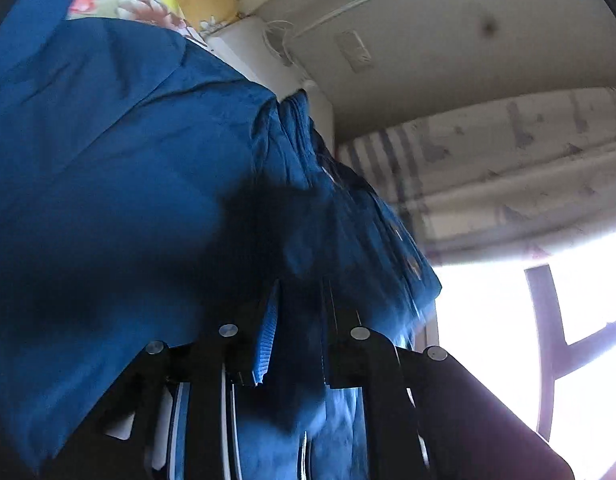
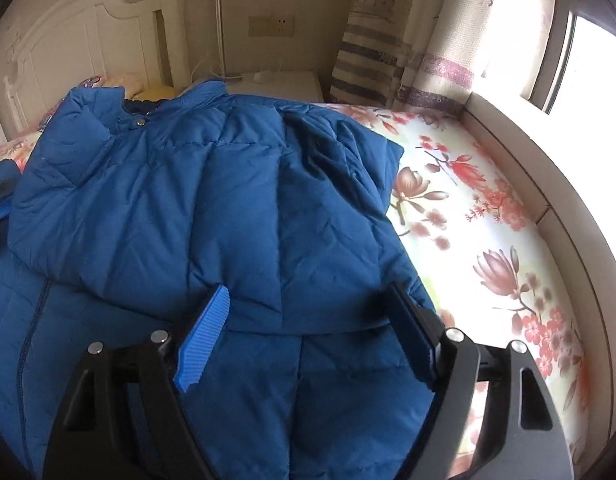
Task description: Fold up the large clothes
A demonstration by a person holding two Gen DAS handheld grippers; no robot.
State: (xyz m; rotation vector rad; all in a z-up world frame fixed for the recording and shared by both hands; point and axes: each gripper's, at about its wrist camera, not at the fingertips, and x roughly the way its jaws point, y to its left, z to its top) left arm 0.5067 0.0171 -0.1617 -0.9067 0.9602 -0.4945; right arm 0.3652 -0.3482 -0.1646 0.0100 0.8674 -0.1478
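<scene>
A blue puffer jacket (image 2: 212, 208) lies spread on the floral bed sheet (image 2: 488, 216), one sleeve folded across its front. My right gripper (image 2: 308, 304) is open just above the jacket's lower part, its blue-padded fingers (image 2: 206, 332) apart with nothing between them. In the left wrist view the jacket (image 1: 120, 184) fills most of the frame, lifted and blurred. My left gripper (image 1: 300, 312) is shut on a bunched fold of the jacket, fabric pinched between its pads (image 1: 266, 340).
A white headboard (image 2: 84, 36) and pillows stand at the far end of the bed. A white nightstand (image 2: 284, 82) and striped curtain (image 2: 368, 52) are behind. A window ledge (image 2: 548, 168) and bright window (image 1: 548, 320) run along the right.
</scene>
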